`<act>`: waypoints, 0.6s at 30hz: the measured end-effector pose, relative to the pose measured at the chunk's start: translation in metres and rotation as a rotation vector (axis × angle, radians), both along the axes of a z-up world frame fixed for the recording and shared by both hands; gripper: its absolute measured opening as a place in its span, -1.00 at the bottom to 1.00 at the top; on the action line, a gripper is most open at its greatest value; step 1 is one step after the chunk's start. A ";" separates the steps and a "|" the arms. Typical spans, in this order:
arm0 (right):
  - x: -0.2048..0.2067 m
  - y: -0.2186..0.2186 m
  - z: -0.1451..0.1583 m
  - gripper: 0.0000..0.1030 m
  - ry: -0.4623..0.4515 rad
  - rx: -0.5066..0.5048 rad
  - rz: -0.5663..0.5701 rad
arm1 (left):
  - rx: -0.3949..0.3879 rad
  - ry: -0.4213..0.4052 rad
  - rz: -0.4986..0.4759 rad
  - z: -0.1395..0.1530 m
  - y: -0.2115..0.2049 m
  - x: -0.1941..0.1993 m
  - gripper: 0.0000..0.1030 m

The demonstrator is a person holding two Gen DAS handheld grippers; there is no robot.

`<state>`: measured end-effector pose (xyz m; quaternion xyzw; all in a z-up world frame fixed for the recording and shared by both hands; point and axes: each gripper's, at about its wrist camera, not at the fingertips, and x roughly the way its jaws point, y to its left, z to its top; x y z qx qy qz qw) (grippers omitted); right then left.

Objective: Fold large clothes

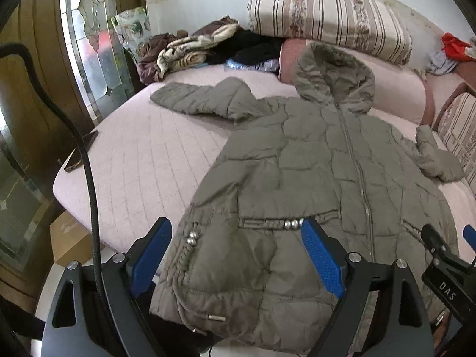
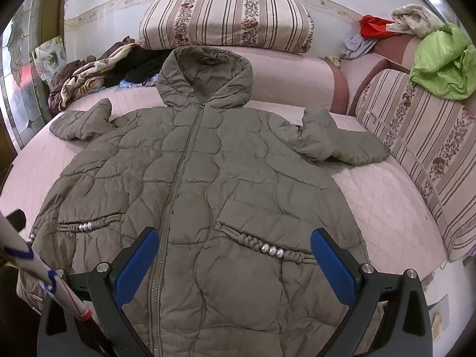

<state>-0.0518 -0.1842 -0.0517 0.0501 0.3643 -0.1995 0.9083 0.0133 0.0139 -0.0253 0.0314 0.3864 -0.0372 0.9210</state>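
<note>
Olive jacket [image 2: 226, 178]: flat, front up, zipped, on pink bed [image 1: 142, 160].
Hem: cut off beneath both views.
Left gripper [image 1: 235, 255]: released, jaws wide, empty.
Right gripper [image 2: 235, 264]: released, jaws wide, empty.
Room: bare mattress beside left sleeve [image 1: 193, 98].

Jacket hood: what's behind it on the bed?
Behind the hood lies a pink bolster, with a striped floral cushion against the wall. To the left is a heap of clothes. The hood hides part of the bolster.

Pink quilted bed [image 2: 372, 196], olive hooded coat [image 2: 208, 178] spread flat, crumpled clothes heap [image 2: 98, 74] at far corner
</note>
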 end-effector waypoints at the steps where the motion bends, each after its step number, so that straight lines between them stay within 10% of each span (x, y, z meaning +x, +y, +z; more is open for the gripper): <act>1: 0.000 0.000 0.000 1.00 -0.003 0.002 0.002 | 0.003 -0.012 0.001 0.001 0.001 0.000 0.71; 18: -0.011 0.006 -0.002 1.00 -0.064 -0.009 0.019 | 0.046 0.006 -0.055 -0.002 -0.013 -0.005 0.57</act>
